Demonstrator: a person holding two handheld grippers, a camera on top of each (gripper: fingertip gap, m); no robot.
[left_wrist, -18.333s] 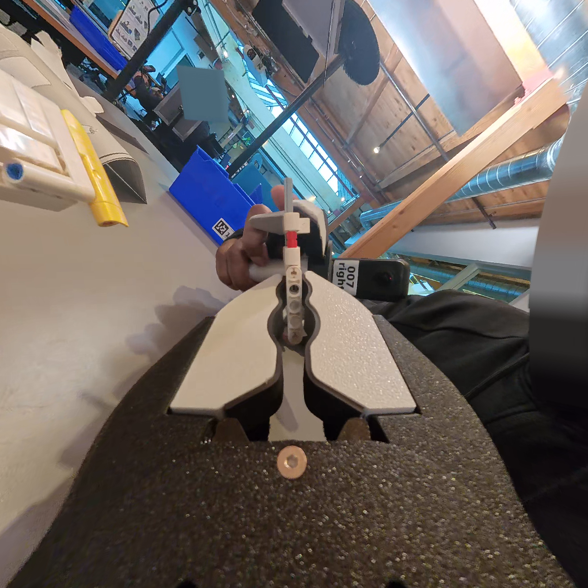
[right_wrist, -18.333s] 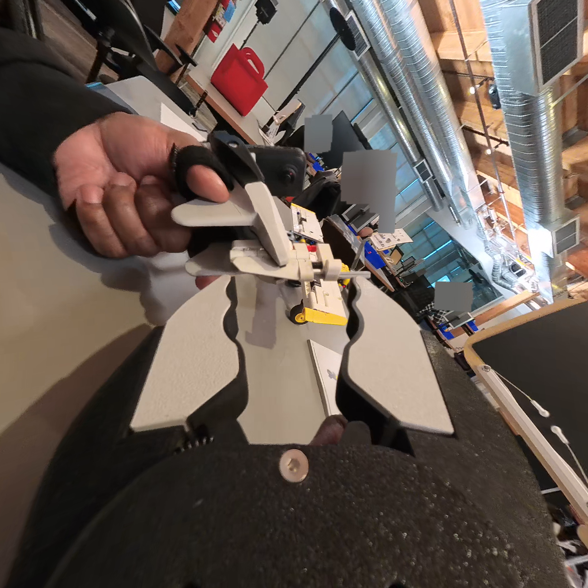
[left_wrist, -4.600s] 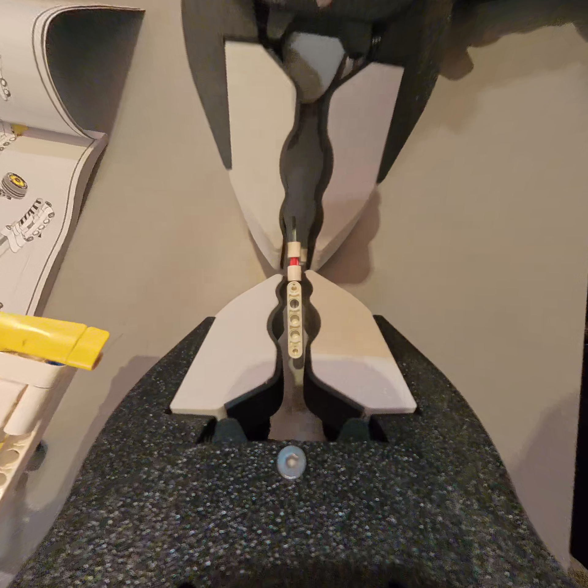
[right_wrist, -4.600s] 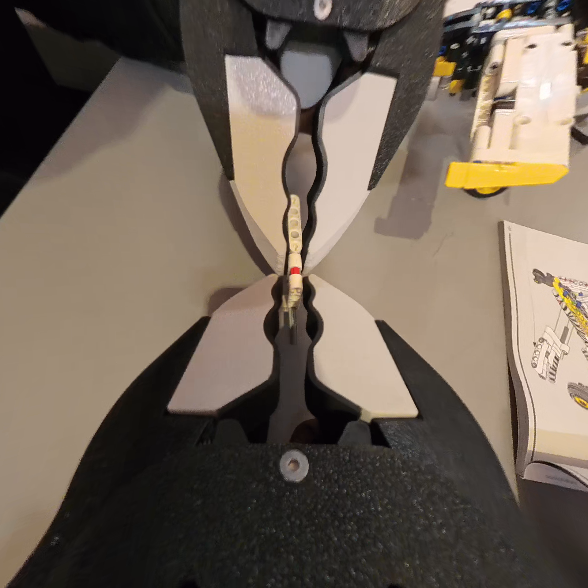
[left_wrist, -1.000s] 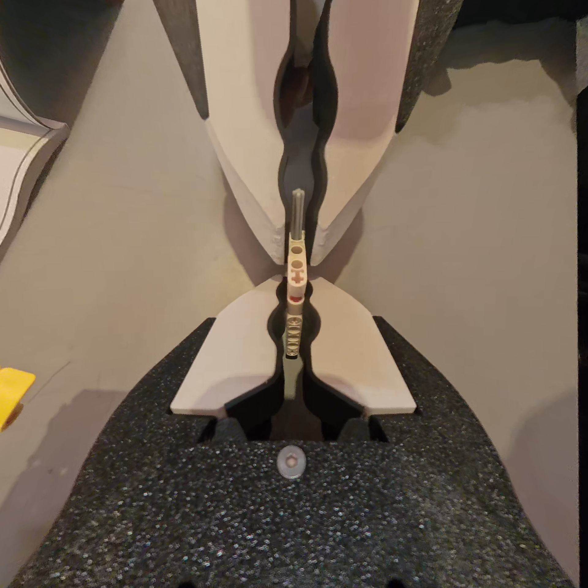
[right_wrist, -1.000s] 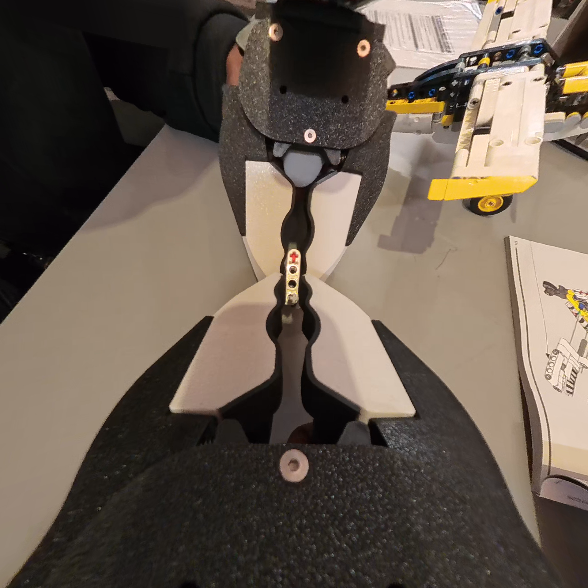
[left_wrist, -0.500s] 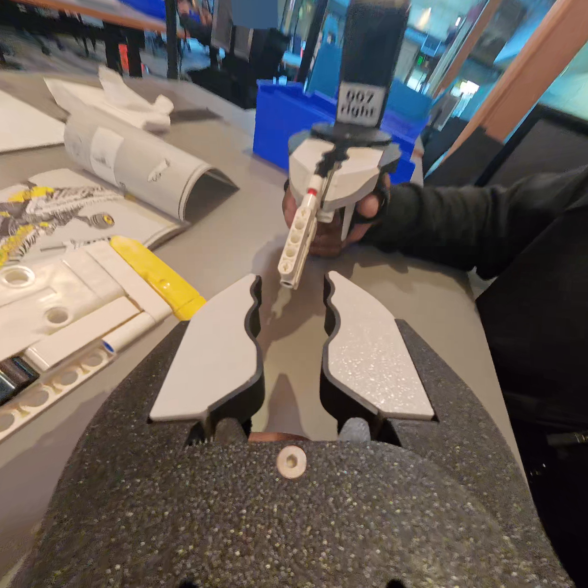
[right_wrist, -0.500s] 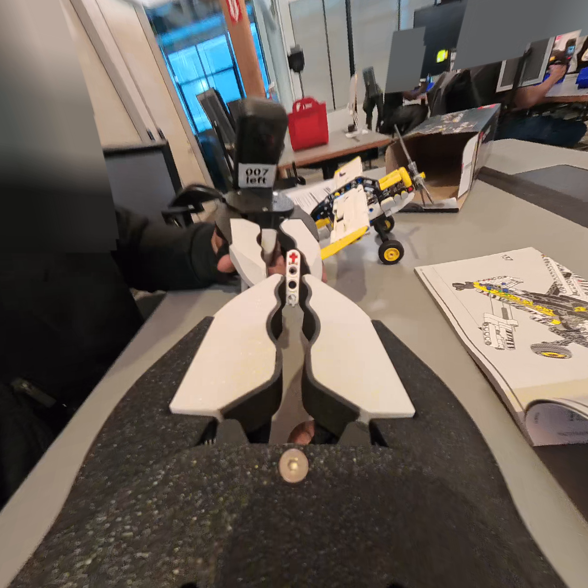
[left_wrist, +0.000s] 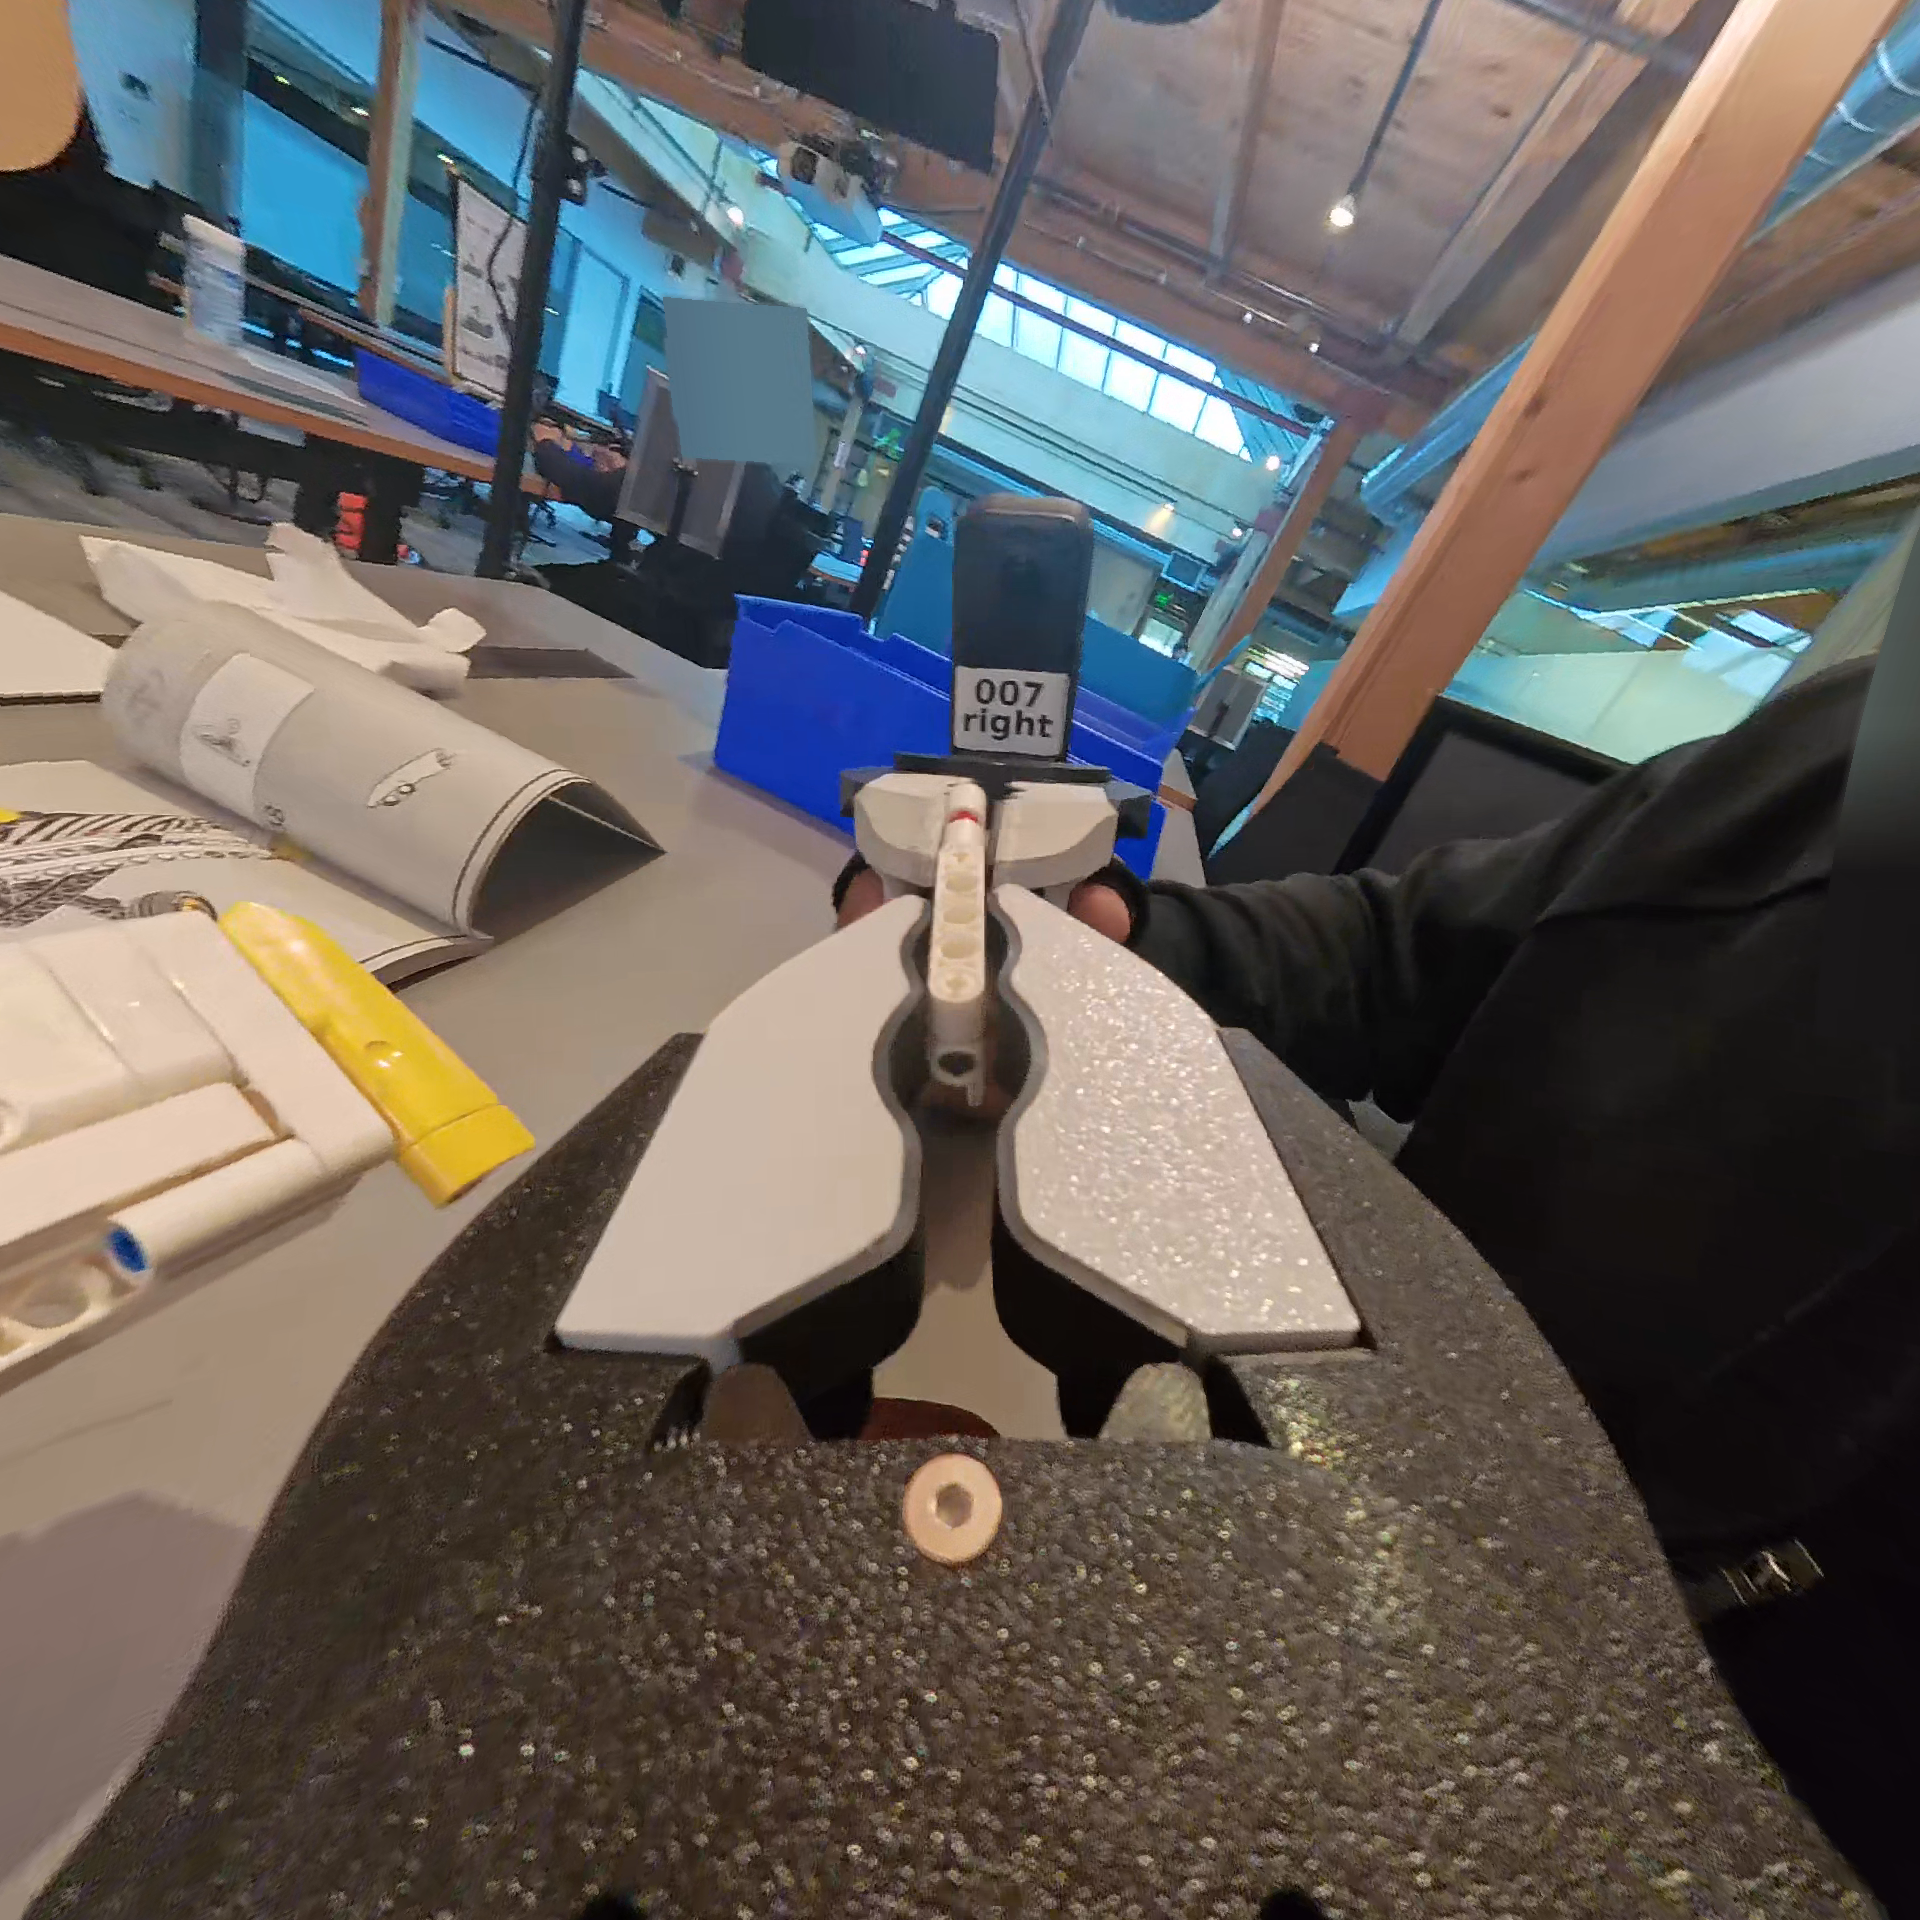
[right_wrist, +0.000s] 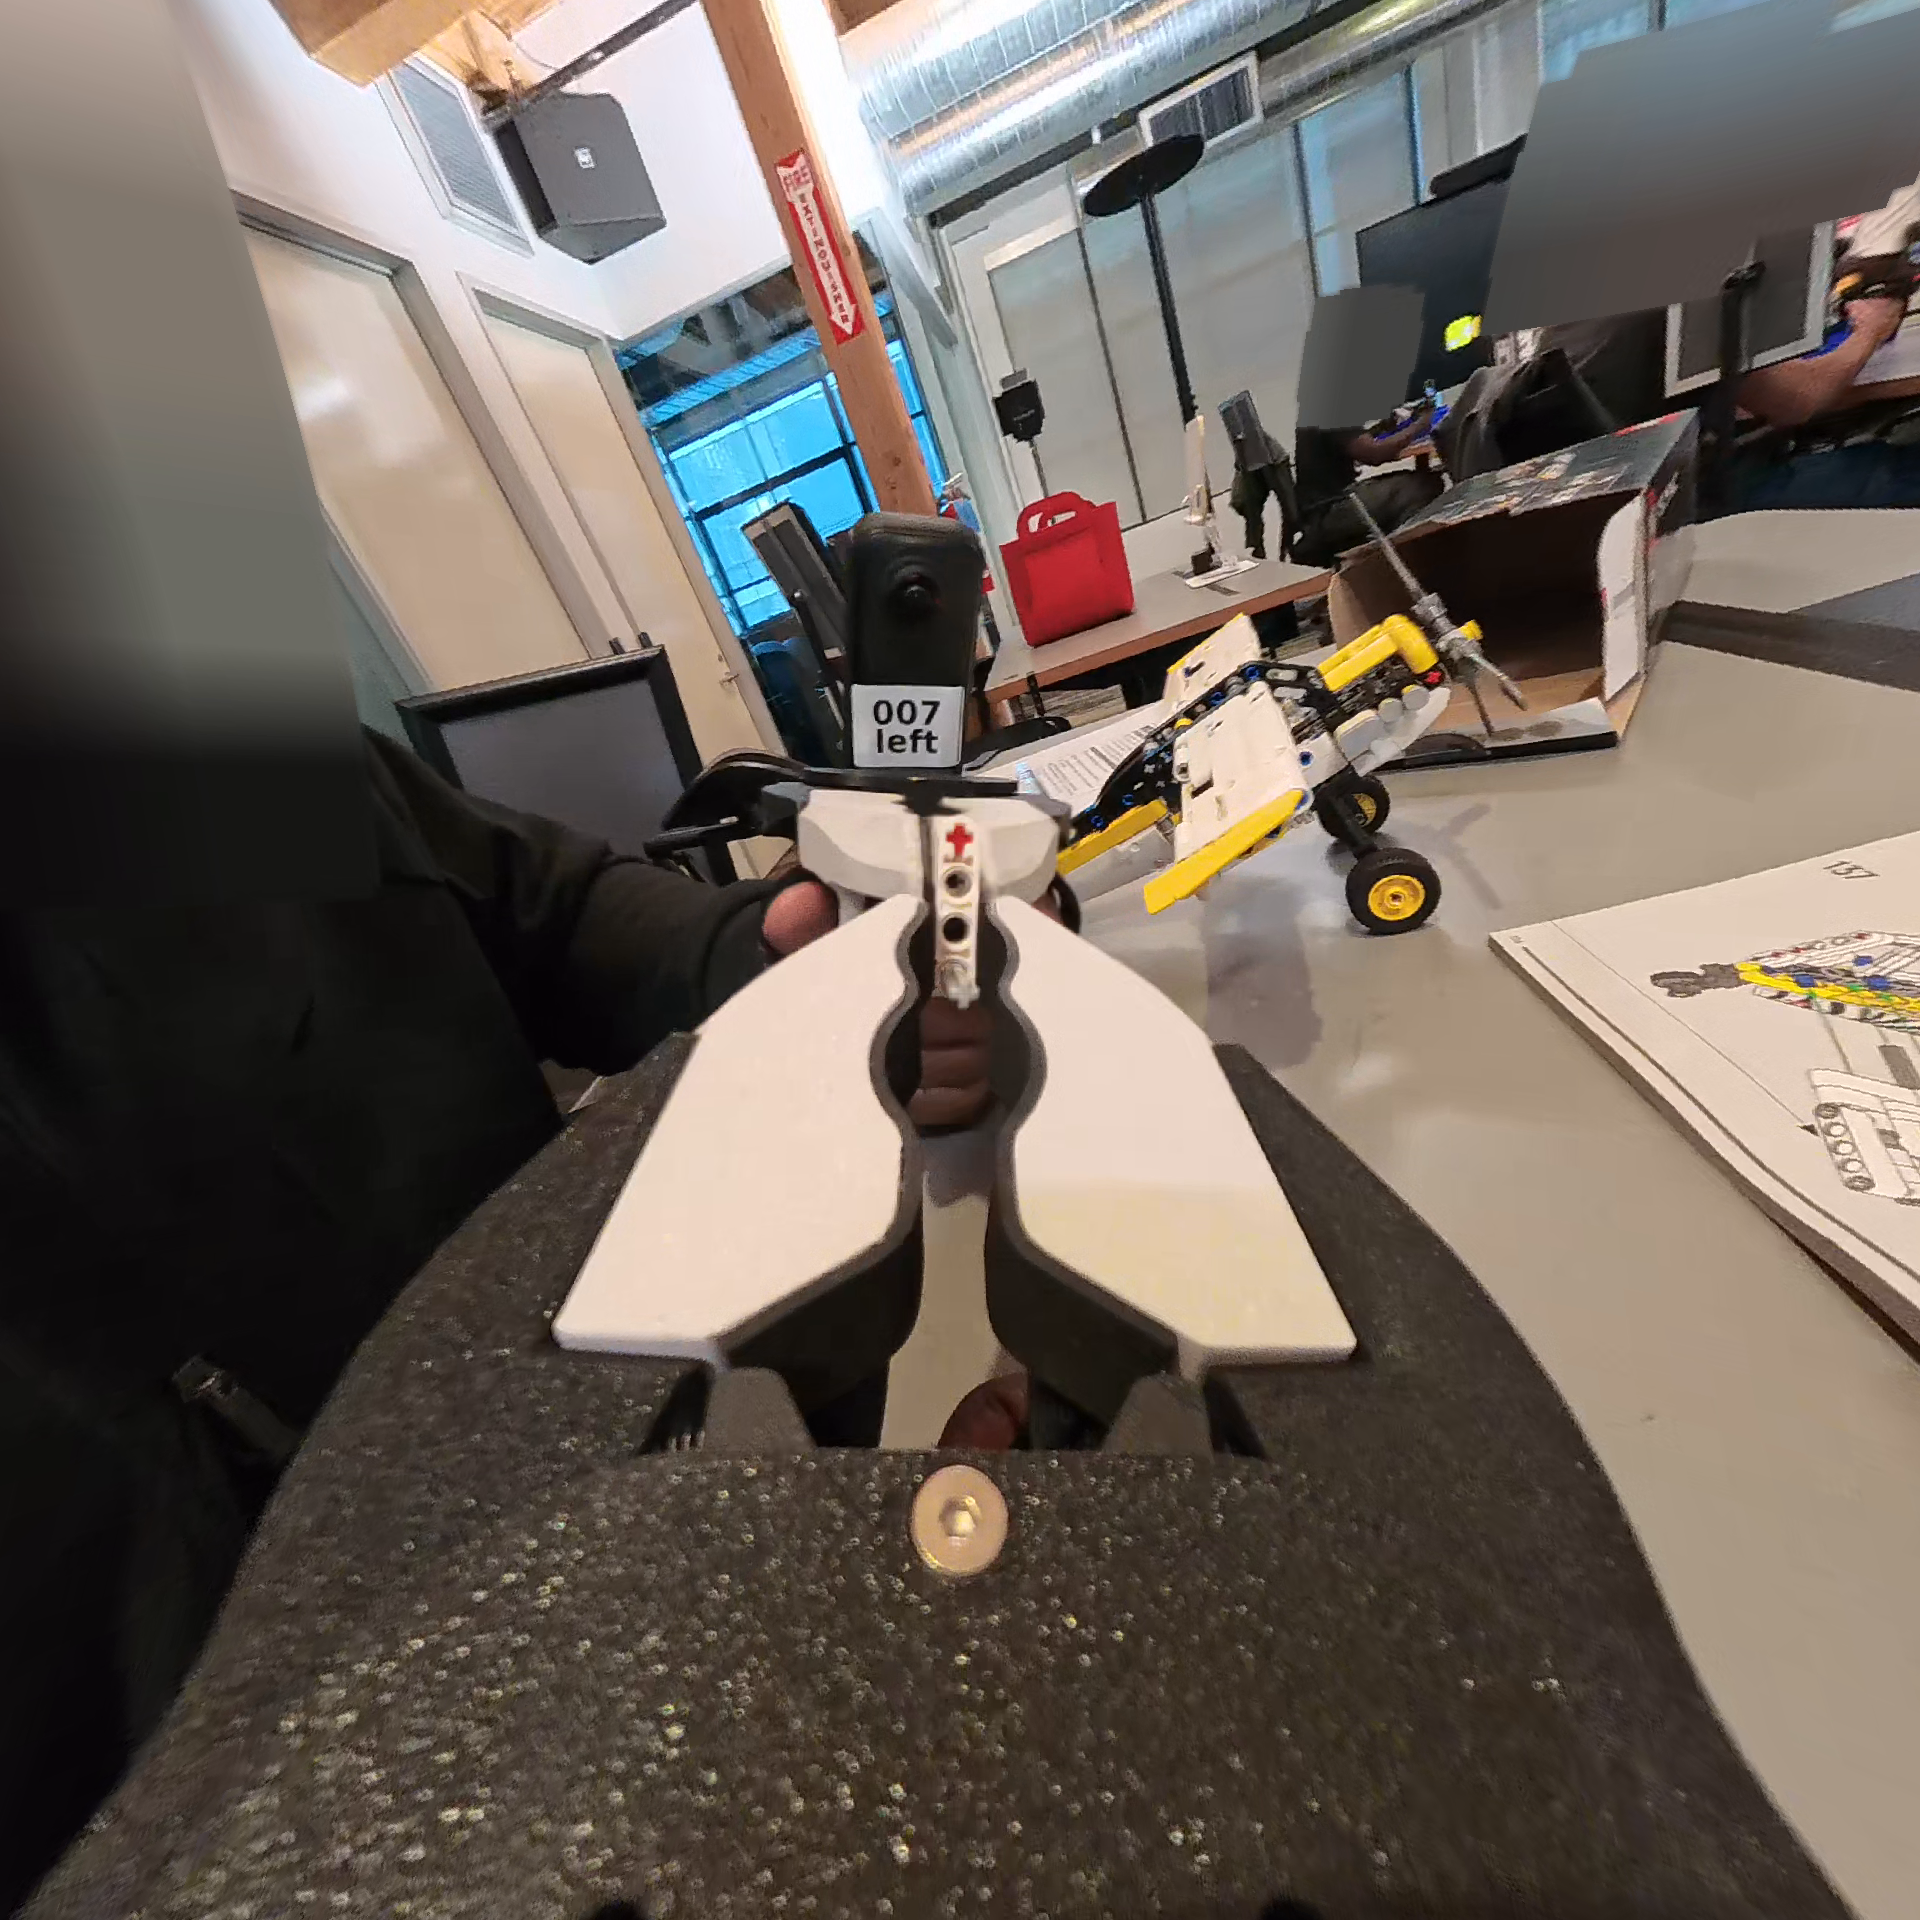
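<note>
1. A small white beam (left_wrist: 958, 940) with a row of round holes (a toy building piece, with a red bit at one end (right_wrist: 958, 837)) hangs above the grey table (left_wrist: 644, 997), between the two grippers that face each other nose to nose.
2. I judge it light, rigid and smooth: hard plastic, likely to twist or slip if pinched on a corner. The flat long sides look the best place to hold.
3. The left gripper (left_wrist: 961, 925) pinches the beam's near end, fingers (left_wrist: 821, 1049) against its sides.
4. The right gripper (right_wrist: 958, 935) is closed on the opposite end.
5. Around them lie a white and yellow model (right_wrist: 1262, 764) on wheels, an open booklet (right_wrist: 1756, 1049), a blue bin (left_wrist: 831, 717) and a cardboard box (right_wrist: 1538, 582).
</note>
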